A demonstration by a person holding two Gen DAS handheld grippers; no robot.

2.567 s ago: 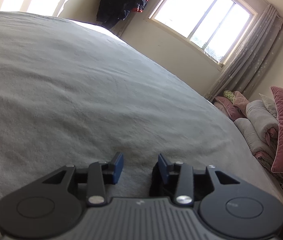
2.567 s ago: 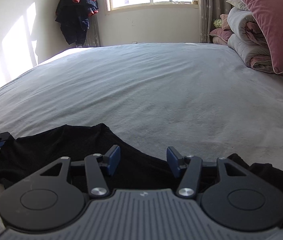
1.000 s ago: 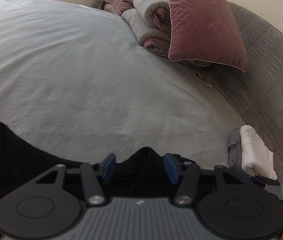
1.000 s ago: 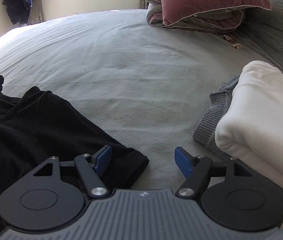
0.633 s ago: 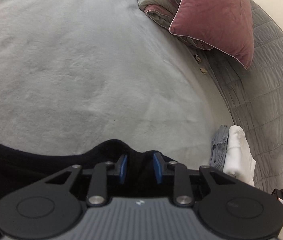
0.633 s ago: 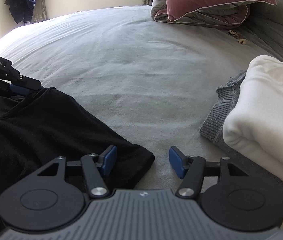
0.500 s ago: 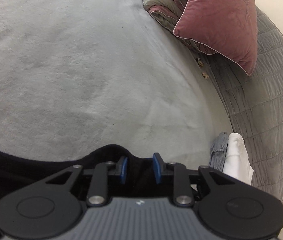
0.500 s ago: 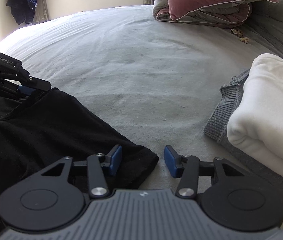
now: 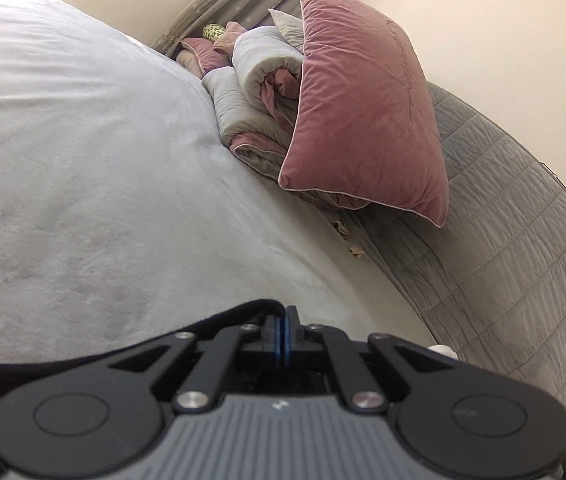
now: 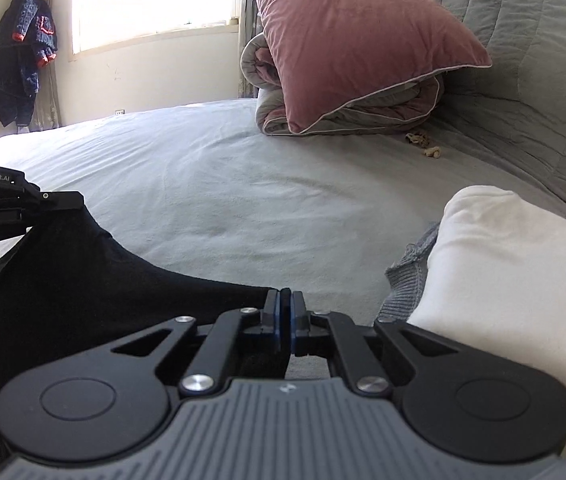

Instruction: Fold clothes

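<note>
- Right wrist view: your right gripper (image 10: 285, 294) is clenched on one edge of the black garment (image 10: 83, 292), at what looks like a sleeve end or corner; which, you cannot tell.
- Left wrist view: your left gripper (image 9: 284, 312) is clenched on another edge of the same black garment (image 9: 227, 316); pads pressed together with dark cloth between.
- Key relation: the garment's held edge runs left to right between your two grippers, sagging in the middle. In the right wrist view the left gripper (image 10: 23, 204) sits higher and farther up the bed, so the span is slanted. Both hands grip it equally; neither is nearer.
- Location: the garment lies toward the near edge of the bed (image 10: 243, 184), its body hanging or trailing below both cameras.
- Surface: pale grey sheet, soft, lightly creased, bare ahead of the garment.
- Neighbours: folded white garment (image 10: 515, 280) atop a grey knit (image 10: 407, 280), just right of the right gripper.
- Room: pink pillow (image 10: 355, 36) on rolled bedding by the quilted headboard (image 10: 531, 40); window and hanging dark jacket (image 10: 23, 68) beyond.
</note>
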